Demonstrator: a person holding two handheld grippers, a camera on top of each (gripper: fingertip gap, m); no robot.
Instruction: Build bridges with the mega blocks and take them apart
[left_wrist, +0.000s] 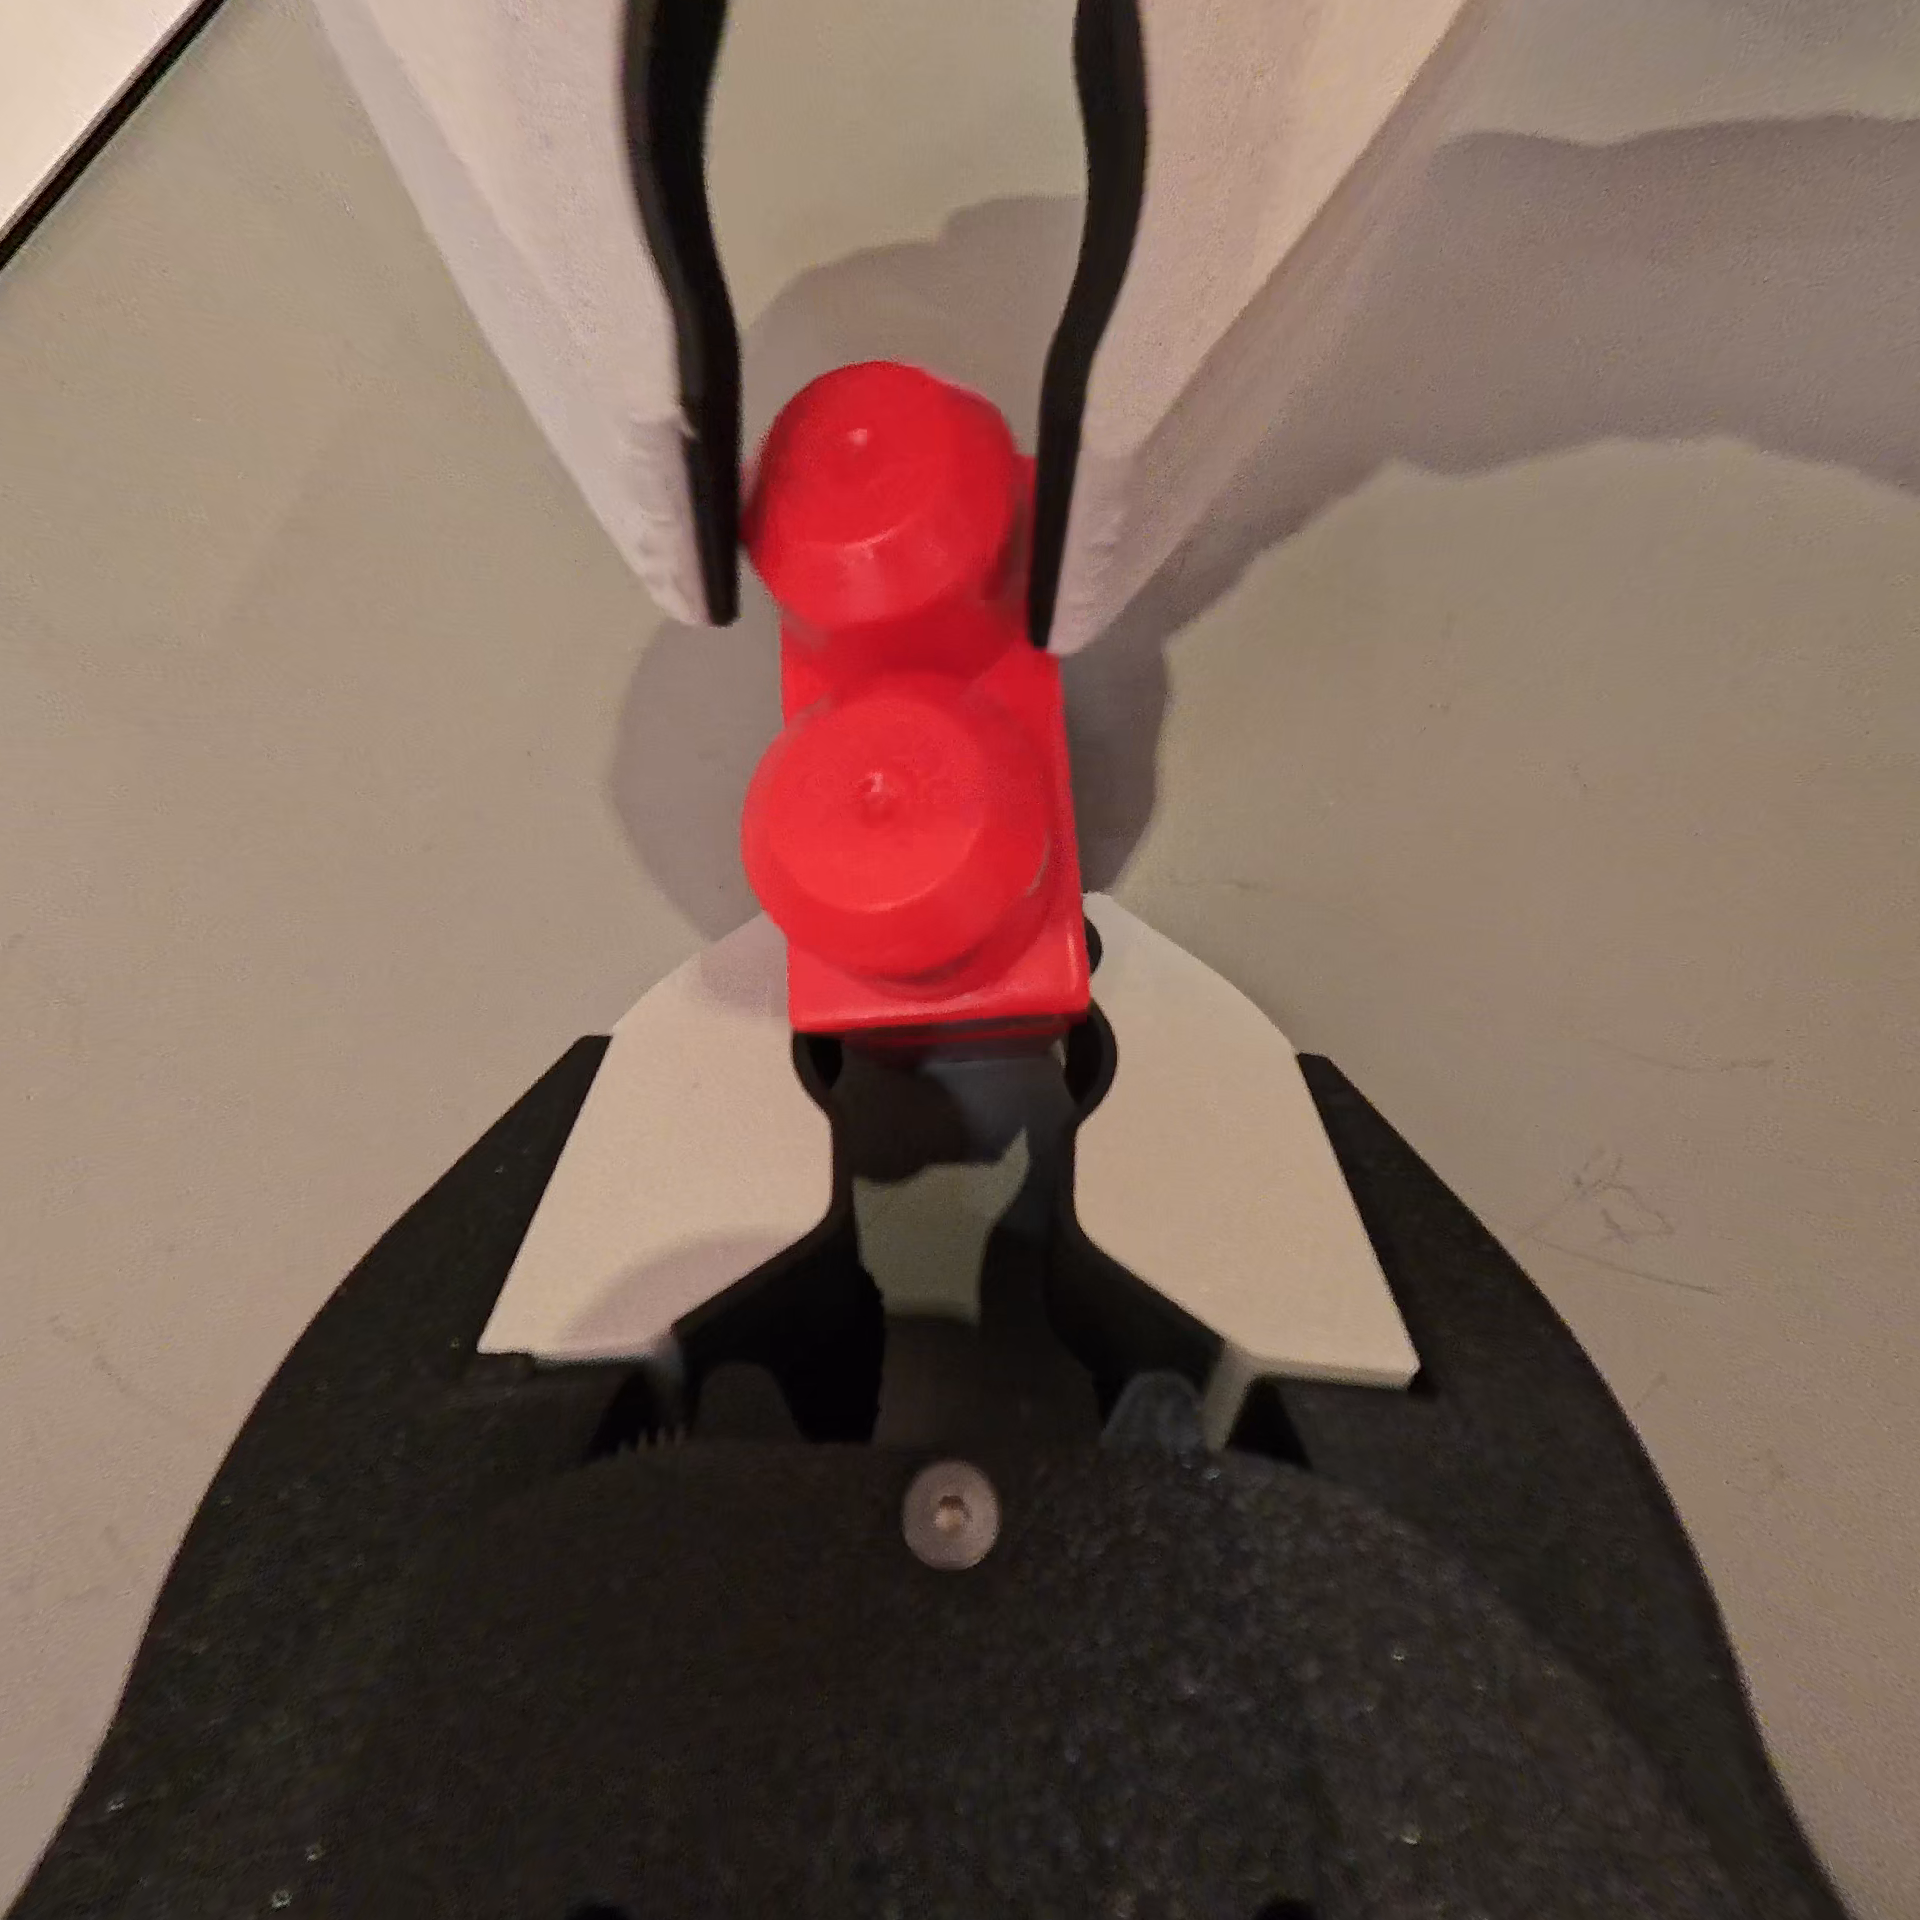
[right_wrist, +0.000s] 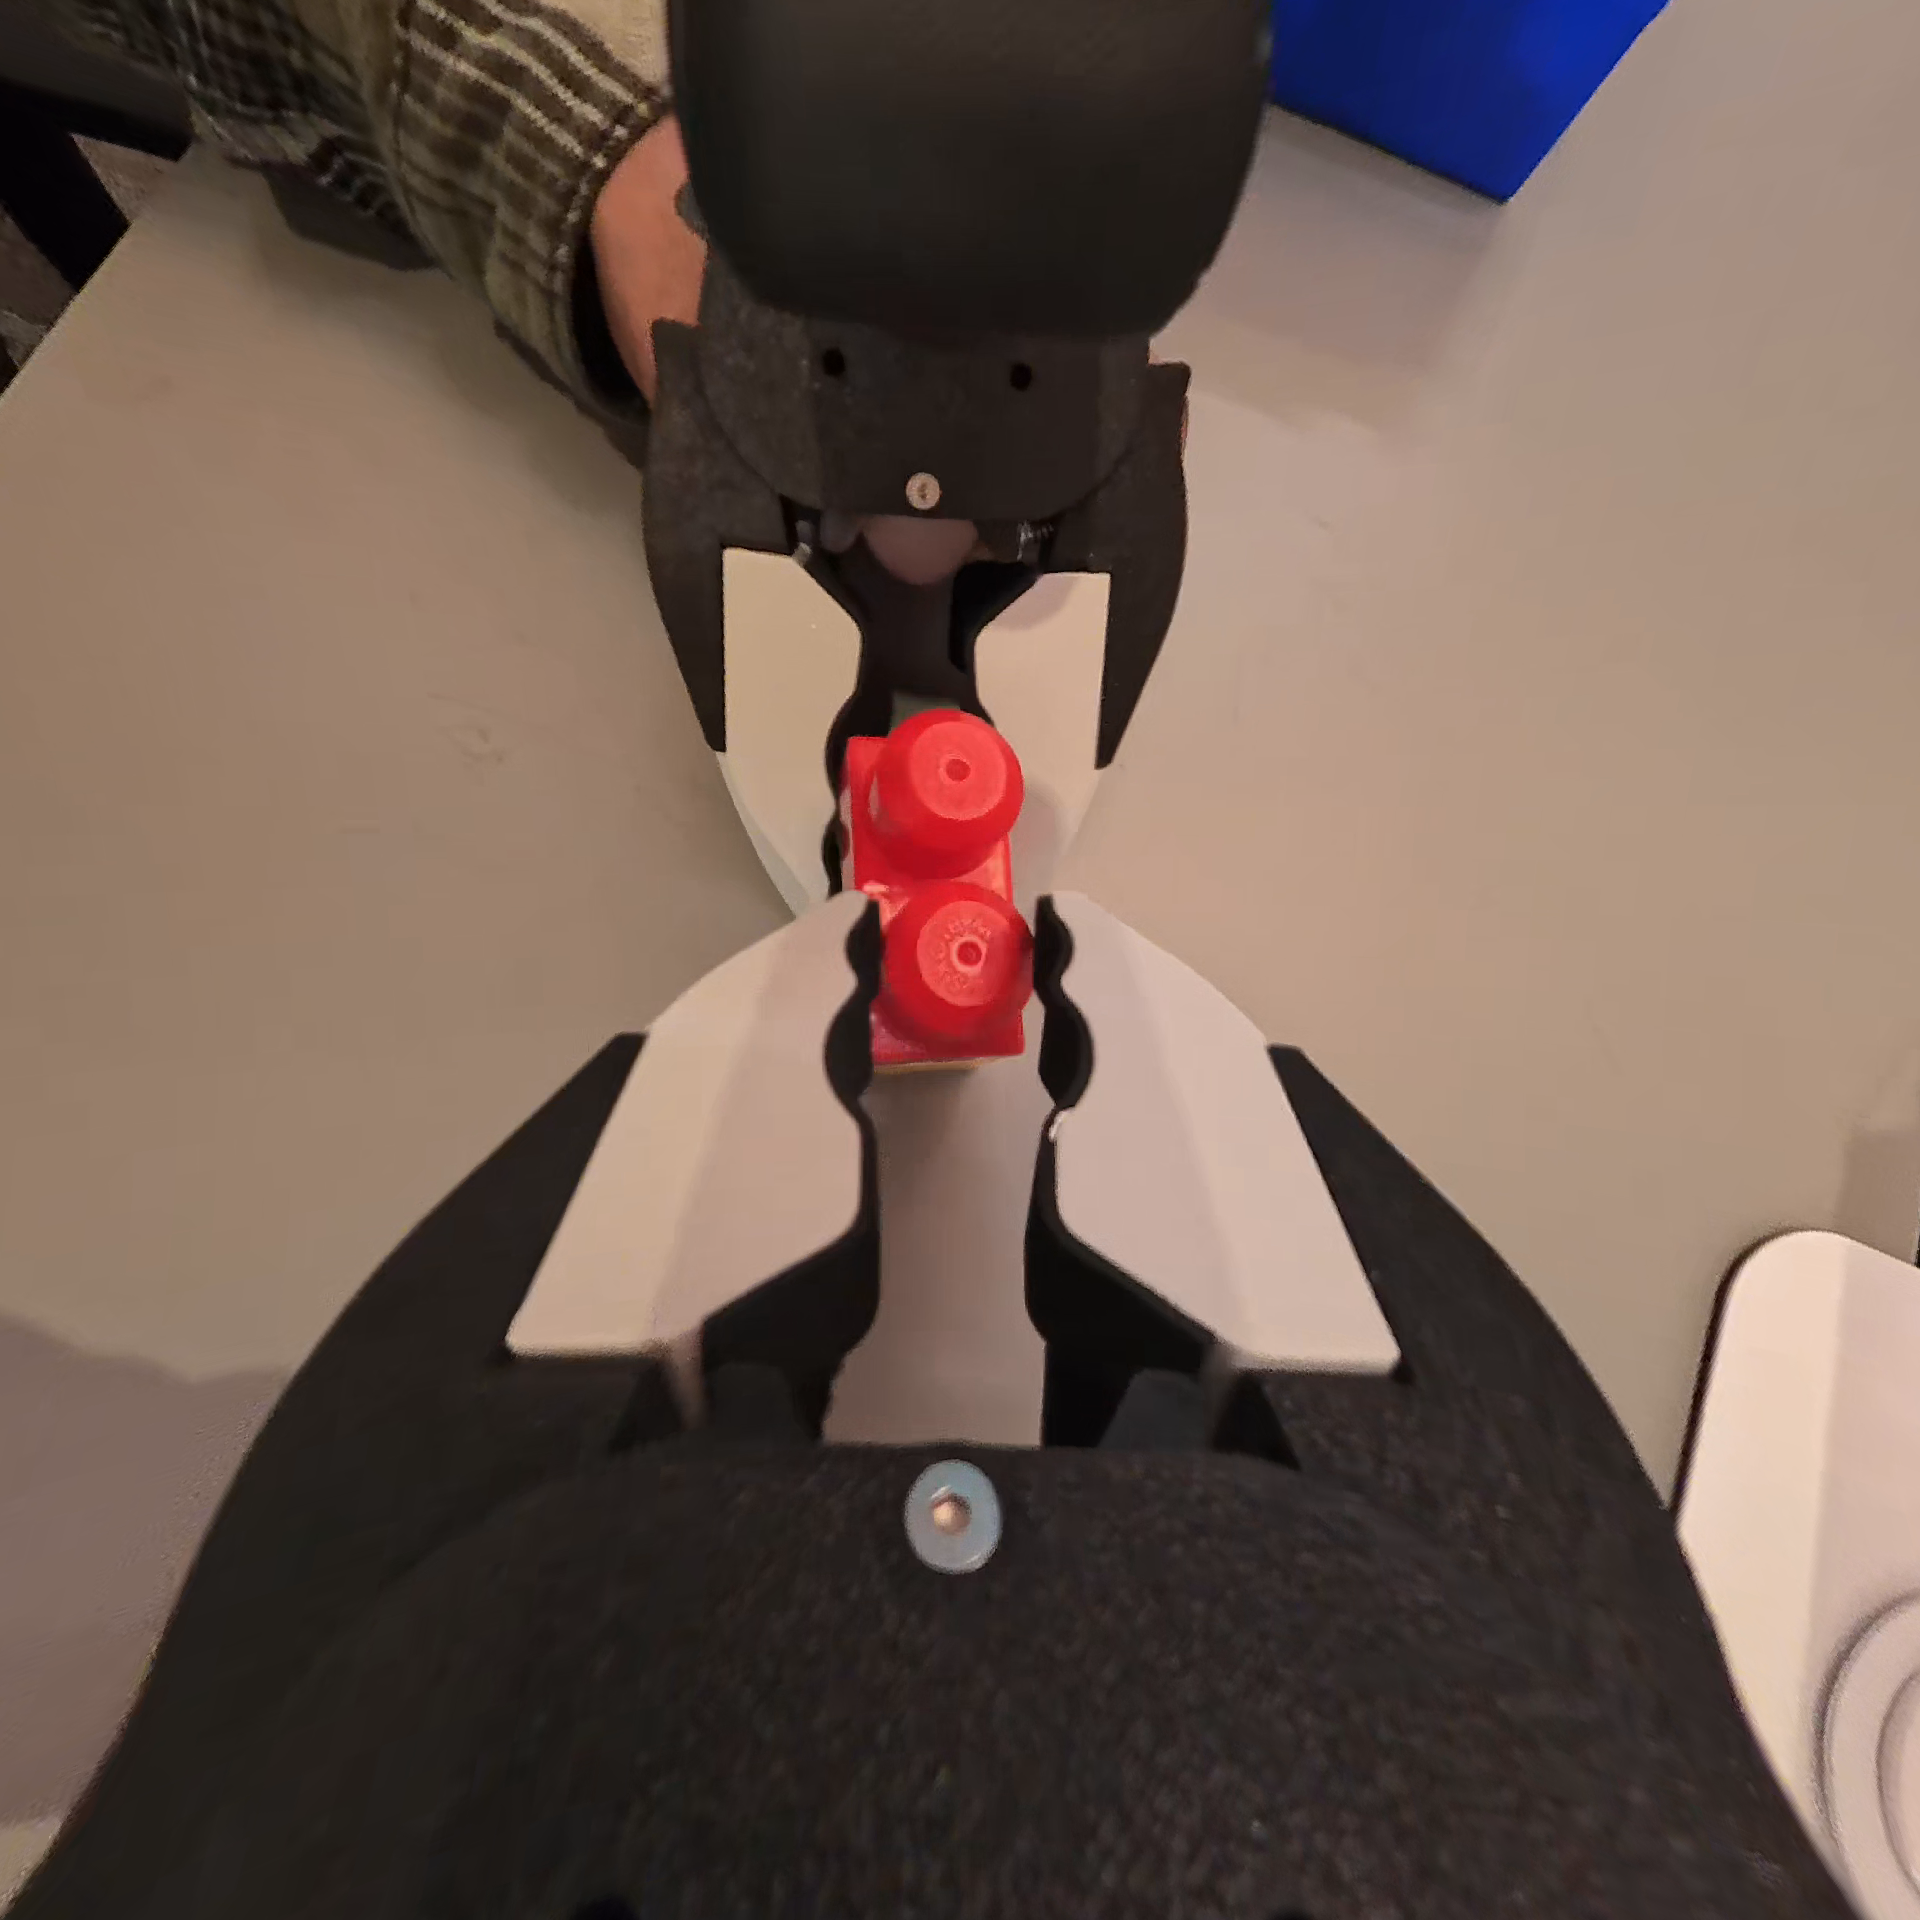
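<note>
Two hand-held grippers meet over the table (right_wrist: 312, 831): left hand-held gripper (left_wrist: 940, 997) clamps the red mega block (left_wrist: 914, 748) by one end; right hand-held gripper (right_wrist: 951, 977) brackets it, contact unclear; light, rigid, slick plastic, probably best held by flat sides

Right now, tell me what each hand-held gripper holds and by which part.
Both grip one red two-stud mega block. The right hand-held gripper pinches the end nearer its camera; the left hand-held gripper clamps the opposite end.
</note>
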